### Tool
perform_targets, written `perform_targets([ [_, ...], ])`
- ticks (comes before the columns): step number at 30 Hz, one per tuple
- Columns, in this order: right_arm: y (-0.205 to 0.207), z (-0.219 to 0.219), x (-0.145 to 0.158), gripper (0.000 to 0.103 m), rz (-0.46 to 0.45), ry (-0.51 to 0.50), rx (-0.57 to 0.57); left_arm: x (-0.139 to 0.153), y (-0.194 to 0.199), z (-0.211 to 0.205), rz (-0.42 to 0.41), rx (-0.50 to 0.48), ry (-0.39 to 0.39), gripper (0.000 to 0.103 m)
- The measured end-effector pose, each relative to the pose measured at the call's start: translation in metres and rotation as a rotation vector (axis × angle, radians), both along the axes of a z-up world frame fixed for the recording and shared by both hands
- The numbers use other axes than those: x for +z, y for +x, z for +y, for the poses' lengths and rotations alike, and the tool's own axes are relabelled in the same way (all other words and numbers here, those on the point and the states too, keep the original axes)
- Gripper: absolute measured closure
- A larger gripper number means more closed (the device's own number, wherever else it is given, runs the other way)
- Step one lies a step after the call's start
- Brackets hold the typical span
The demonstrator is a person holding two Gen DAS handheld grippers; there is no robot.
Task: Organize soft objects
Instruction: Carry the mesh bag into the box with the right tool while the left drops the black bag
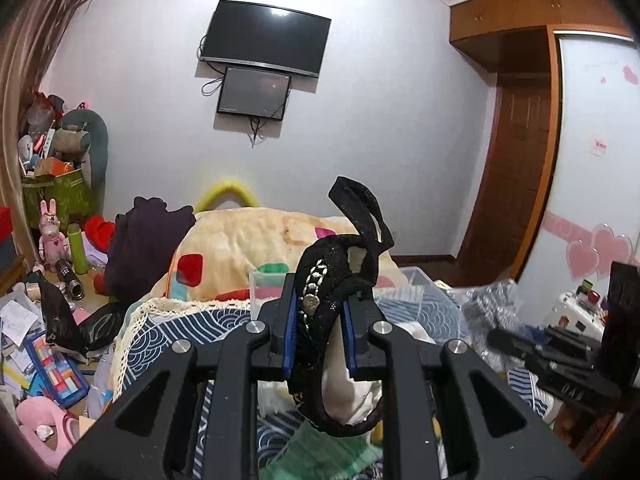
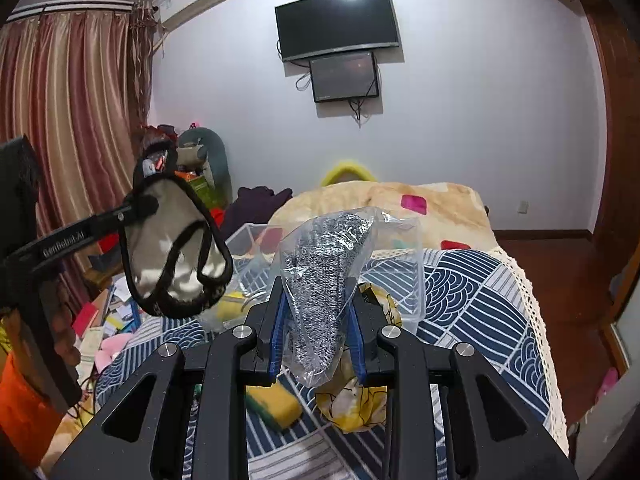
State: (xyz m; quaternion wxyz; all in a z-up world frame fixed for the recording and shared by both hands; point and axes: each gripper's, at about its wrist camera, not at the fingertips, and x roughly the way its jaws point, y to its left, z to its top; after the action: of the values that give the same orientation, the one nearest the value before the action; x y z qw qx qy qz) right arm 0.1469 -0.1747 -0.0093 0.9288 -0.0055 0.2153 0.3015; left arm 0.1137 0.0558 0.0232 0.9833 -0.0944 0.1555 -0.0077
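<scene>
Sleep mask: 1 black-edged mask (image 1: pixel 320 320) with a pale satin face is gripped between the blue pads of the left gripper (image 1: pixel 319 332) and held in the air above the bed; its strap loop (image 1: pixel 362 208) stands up behind.
Bagged knit item: 1 grey speckled piece in a clear plastic bag (image 2: pixel 320 280) is clamped by the right gripper (image 2: pixel 318 328), also held above the bed.
Hidden parts: the lower end of the mask is cut off behind the gripper body; what the knit piece is cannot be made out through the bag.
Clear bin: 1 transparent container (image 2: pixel 404 272) is seen on the bed just behind the bag, partly covered by it.
Bed: a navy wave-pattern cover (image 2: pixel 480 300) and 1 cream blanket (image 2: pixel 420 200) are visible.
Yellow items: 1 yellow sponge-like block (image 2: pixel 276 400) and 1 yellow printed bundle (image 2: pixel 352 404) lie below the right gripper, half hidden.
Wall: 2 dark screens (image 2: pixel 336 24) are mounted, 1 above the other.
</scene>
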Motion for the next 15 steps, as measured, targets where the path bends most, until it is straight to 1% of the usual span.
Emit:
perform_targets([
  [3, 0.017, 0.005, -0.004, 0.079, 0.033, 0.004, 0.01, -0.004, 0.014, 0.0, 0.011, 0.025, 0.004, 0.084],
  [6, 0.029, 0.015, -0.007, 0.079, 0.057, -0.008, 0.014, -0.013, 0.031, 0.002, 0.04, 0.046, -0.008, 0.084],
  [11, 0.042, 0.031, -0.017, 0.079, 0.083, -0.059, 0.016, -0.031, 0.056, 0.011, 0.084, 0.059, -0.072, 0.084],
  [15, 0.048, 0.041, -0.025, 0.078, 0.099, -0.095, 0.009, -0.045, 0.072, 0.007, 0.129, 0.068, -0.044, 0.084],
])
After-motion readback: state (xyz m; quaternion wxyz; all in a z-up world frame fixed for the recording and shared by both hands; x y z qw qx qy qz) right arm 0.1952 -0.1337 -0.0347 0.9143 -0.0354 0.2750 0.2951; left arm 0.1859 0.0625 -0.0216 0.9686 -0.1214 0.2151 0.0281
